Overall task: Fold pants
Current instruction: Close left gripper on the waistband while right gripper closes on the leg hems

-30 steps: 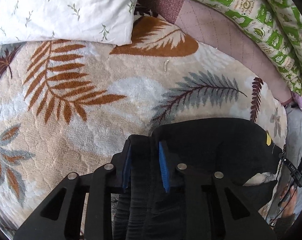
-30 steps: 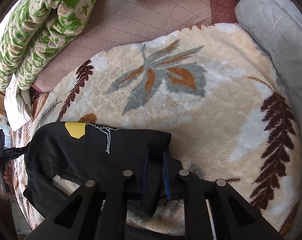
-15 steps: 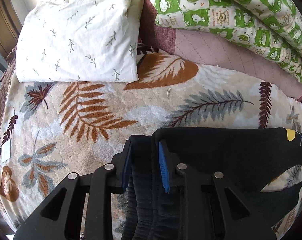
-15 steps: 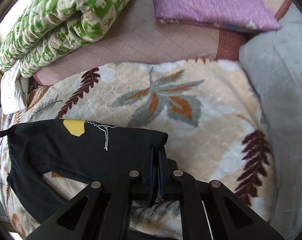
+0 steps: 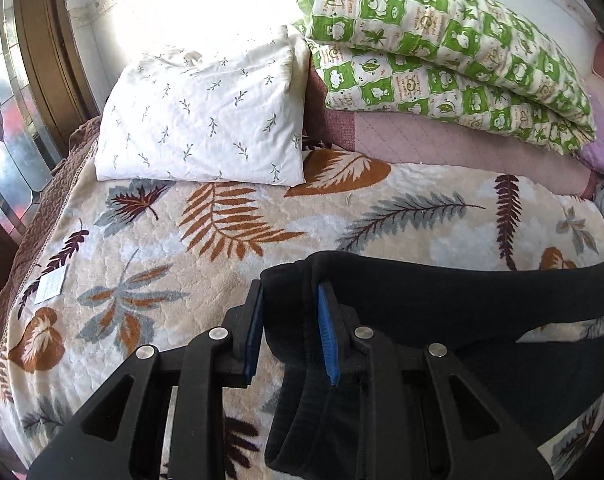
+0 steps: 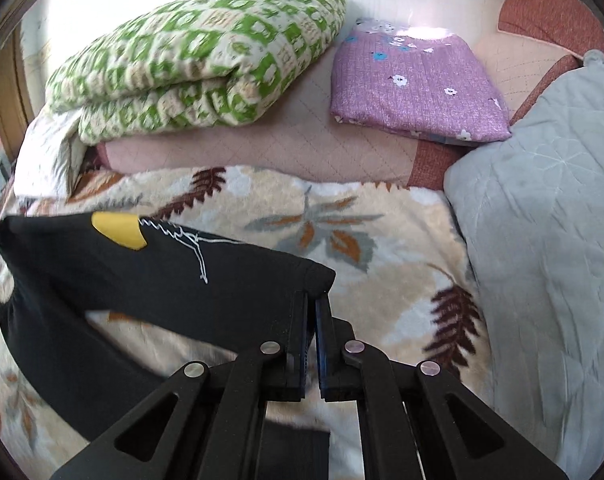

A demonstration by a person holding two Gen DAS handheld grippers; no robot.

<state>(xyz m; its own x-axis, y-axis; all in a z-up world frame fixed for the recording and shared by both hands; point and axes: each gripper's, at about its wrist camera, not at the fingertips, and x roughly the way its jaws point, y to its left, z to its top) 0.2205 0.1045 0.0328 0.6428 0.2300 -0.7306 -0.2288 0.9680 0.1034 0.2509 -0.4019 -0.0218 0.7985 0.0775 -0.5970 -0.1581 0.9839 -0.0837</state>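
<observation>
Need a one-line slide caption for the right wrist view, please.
Right gripper shut on a corner of the black pants, lifted above the leaf-print blanket.

Two downward wrist views, shared blanket [image 5: 150,248]

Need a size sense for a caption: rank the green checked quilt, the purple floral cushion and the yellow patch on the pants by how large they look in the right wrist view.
1. green checked quilt, largest.
2. purple floral cushion, smaller, though equally far back.
3. yellow patch on the pants, smallest despite being nearer the camera.
</observation>
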